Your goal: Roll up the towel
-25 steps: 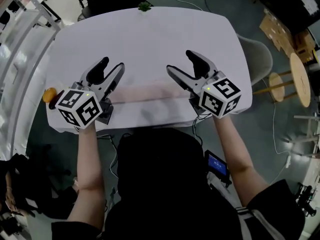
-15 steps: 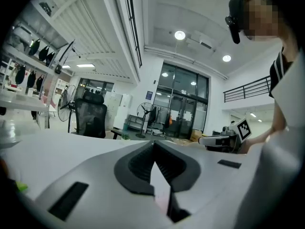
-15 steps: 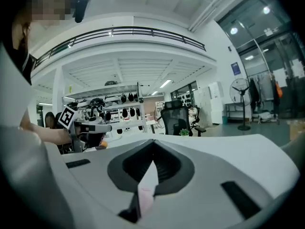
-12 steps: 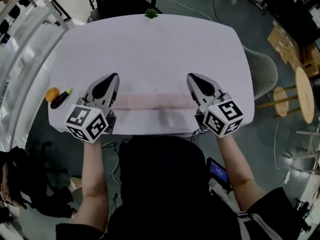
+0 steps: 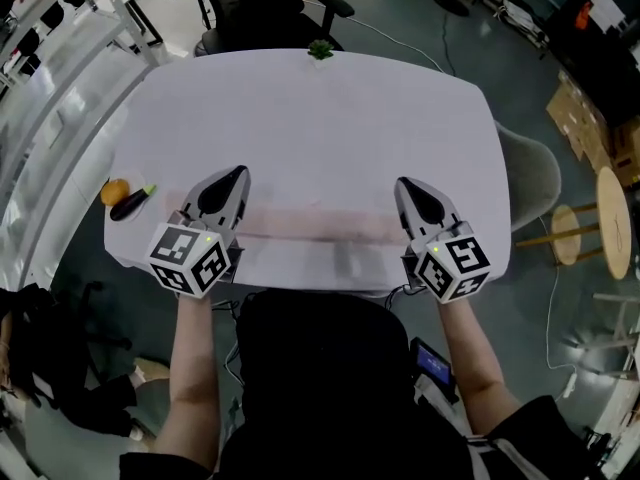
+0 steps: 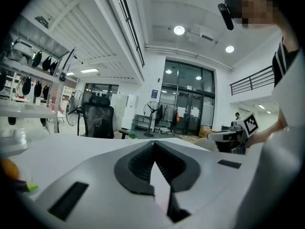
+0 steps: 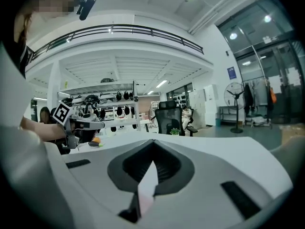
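Orange item: at the left edge of the table, touching or just beside the dark item. A second ago the left tool's cube half hid it; now it shows clear of the cube.
Left tool: jaws closed, lying across the left end of the towel. The left gripper view shows a thin pale-pink sliver of cloth nipped between the pads. A second ago these jaws stood wide apart over the same end.
Towel: a narrow pink strip lying flat across the near part of the table, parallel to the near edge, running from one tool to the other. It keeps the same line as in the earlier frames.
Plant: small and green, at the far edge of the table, well apart from the towel.
Right tool: jaws closed across the right end of the towel. The right gripper view shows pink cloth pinched low between the pads. A second ago these jaws were spread wide; half a second ago they were already together.
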Tool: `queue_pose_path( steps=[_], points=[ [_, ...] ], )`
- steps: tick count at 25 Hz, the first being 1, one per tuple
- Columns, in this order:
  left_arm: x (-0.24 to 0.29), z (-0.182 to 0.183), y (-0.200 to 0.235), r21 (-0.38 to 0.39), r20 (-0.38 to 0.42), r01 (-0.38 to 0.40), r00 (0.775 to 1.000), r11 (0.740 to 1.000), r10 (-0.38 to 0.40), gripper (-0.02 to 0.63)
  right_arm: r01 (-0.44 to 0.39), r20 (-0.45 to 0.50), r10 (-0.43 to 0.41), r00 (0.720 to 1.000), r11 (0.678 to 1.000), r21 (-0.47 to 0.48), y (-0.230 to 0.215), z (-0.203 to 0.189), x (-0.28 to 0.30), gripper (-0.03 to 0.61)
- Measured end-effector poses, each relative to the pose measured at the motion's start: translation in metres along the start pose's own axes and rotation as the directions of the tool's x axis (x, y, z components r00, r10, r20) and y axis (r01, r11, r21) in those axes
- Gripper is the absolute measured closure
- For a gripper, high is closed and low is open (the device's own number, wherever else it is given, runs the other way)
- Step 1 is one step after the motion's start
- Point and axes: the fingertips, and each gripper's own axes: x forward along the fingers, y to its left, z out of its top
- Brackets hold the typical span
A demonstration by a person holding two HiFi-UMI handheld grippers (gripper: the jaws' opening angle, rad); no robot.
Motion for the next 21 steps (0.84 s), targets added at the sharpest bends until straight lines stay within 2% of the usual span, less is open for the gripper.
queue_pose_path(
  steps=[21],
  points=[
    [0.006,-0.018,-0.006,0.007,-0.03,-0.01,1.0,1.0,0.01,0.601,0.023,-0.002,-0.023,1.0,1.0,0.001,-0.012,-0.005,-0.002,0.571]
  ],
)
